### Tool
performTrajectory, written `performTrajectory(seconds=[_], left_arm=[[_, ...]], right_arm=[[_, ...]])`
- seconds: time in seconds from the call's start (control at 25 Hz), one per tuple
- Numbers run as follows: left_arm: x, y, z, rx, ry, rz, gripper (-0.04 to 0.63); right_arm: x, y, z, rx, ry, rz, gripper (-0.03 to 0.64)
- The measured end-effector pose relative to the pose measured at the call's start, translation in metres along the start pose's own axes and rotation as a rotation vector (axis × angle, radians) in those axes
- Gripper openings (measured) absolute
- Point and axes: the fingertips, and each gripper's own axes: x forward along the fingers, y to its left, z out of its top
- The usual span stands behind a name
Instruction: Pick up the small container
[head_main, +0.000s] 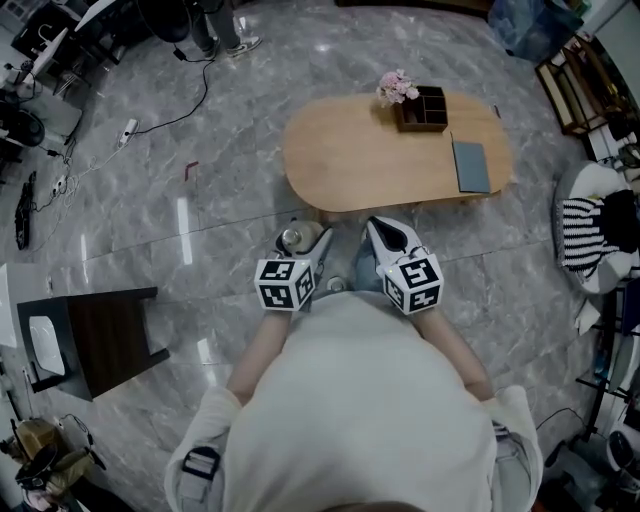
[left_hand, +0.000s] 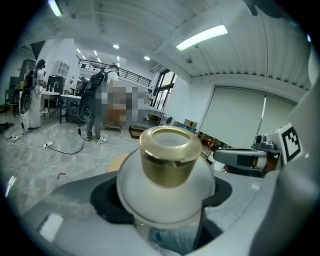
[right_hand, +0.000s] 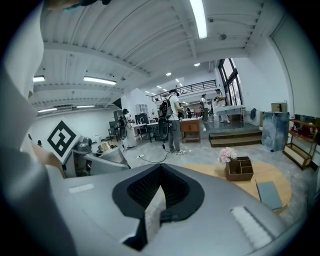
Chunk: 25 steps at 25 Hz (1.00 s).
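Between the jaws of the left hand-held gripper (head_main: 303, 243), the small container (left_hand: 166, 165) is being held: a rounded white jar with a gold cap. The jaws are standing wide and pressing on its white body from either side, and the cap is pointing away from that hand-held gripper's camera. Just beside it, on the person's right, the right hand-held gripper (head_main: 393, 240) is hovering with its jaws lying together and nothing between them. Both hand-held grippers are hanging close in front of the person's body, above the grey marble floor (head_main: 200, 180). Ahead of them and near, the oval wooden surface (head_main: 360, 160) is carrying three things toward its far right end: a dark wooden organiser box (head_main: 422, 110), a bunch of pink flowers (head_main: 397, 87) touching the box's left side, and a grey-blue flat pad (head_main: 470, 165) lying nearer the right hand-held gripper than the box.
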Motion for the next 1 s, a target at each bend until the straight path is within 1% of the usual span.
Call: performTrajectory(seconds=[0.24,0.64,1.0], left_arm=[[-0.006,0.009,0.004,-0.02,-0.015,0.016,0.353],[0.002,0.011,0.007,-0.022,-0.008,0.009,0.353],[0.006,0.009,0.016,-0.023,-0.024,0.009,0.353]], right_arm=[[0.004,-0.002,0.008,-0.026,-0.013,-0.025,-0.003],[0.009,0.006,0.006,-0.03,-0.008,0.004,-0.003],[0.01,0.003,0.007,-0.035,-0.006,0.01,-0.003]])
